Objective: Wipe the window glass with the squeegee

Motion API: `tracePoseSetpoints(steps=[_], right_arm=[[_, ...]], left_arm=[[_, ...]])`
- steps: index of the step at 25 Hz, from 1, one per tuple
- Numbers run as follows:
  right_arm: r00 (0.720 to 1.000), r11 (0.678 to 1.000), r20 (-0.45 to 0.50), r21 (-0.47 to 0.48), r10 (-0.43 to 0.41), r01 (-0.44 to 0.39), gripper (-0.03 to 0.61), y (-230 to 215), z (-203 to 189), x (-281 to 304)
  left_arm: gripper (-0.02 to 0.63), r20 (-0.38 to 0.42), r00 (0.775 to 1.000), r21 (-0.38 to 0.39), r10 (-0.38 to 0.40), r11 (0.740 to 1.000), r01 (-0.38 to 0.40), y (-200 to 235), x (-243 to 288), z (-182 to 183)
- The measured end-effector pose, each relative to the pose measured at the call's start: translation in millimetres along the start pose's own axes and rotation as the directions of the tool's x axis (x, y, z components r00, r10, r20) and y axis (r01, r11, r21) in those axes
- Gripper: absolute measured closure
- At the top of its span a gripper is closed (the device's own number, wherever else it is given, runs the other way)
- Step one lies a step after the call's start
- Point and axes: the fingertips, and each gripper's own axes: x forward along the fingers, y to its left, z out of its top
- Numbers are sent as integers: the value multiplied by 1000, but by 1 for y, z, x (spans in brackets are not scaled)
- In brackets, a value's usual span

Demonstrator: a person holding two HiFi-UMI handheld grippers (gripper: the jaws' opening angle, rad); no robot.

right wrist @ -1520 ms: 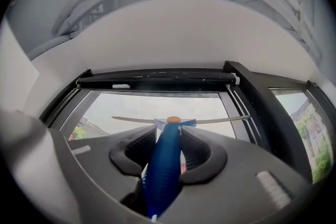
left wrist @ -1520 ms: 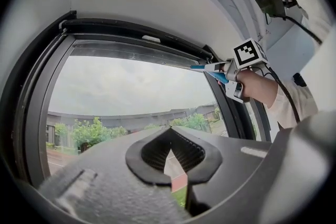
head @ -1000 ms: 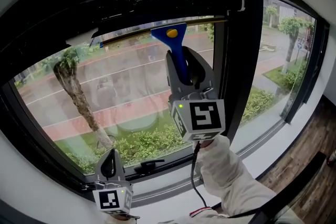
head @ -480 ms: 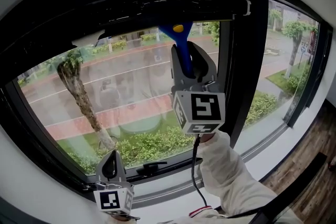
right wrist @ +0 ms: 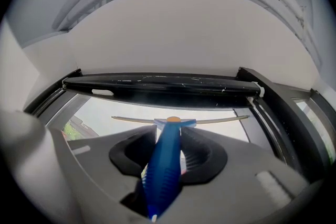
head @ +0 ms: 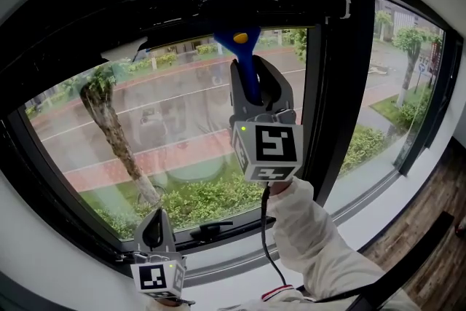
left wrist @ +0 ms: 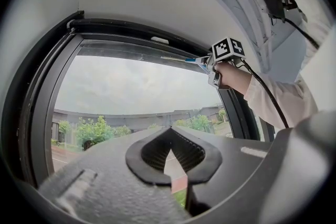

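My right gripper (head: 255, 87) is raised in front of the window glass (head: 167, 135) and is shut on the blue handle of the squeegee (head: 243, 62). In the right gripper view the squeegee (right wrist: 165, 162) runs up between the jaws, and its thin blade (right wrist: 178, 120) lies across the top of the pane just under the black upper frame (right wrist: 157, 84). My left gripper (head: 151, 229) rests low by the sill; its jaws are shut with nothing between them (left wrist: 170, 157). From the left gripper view the right gripper (left wrist: 220, 60) and squeegee show at the pane's top right.
A thick black mullion (head: 338, 76) stands just right of the squeegee, with a second pane (head: 393, 69) beyond it. A black window handle (head: 207, 231) sits on the lower frame near my left gripper. Wooden floor (head: 429, 193) shows at the lower right.
My right gripper lifted the squeegee from just below the upper frame until its blade reached the top of the pane, then drifted slightly left. The left gripper has stayed put.
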Motion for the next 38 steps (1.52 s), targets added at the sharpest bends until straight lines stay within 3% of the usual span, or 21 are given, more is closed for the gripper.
tracePoseSetpoints(steps=[15, 38], right_arm=[[997, 994, -70, 104, 24, -16, 431, -4, -31, -3], [986, 995, -148, 65, 83, -74, 433, 0, -72, -45]], left_arm=[[614, -40, 999, -10, 21, 1000, -22, 8, -10, -11], [614, -82, 997, -13, -4, 1000, 3, -12, -7, -26]])
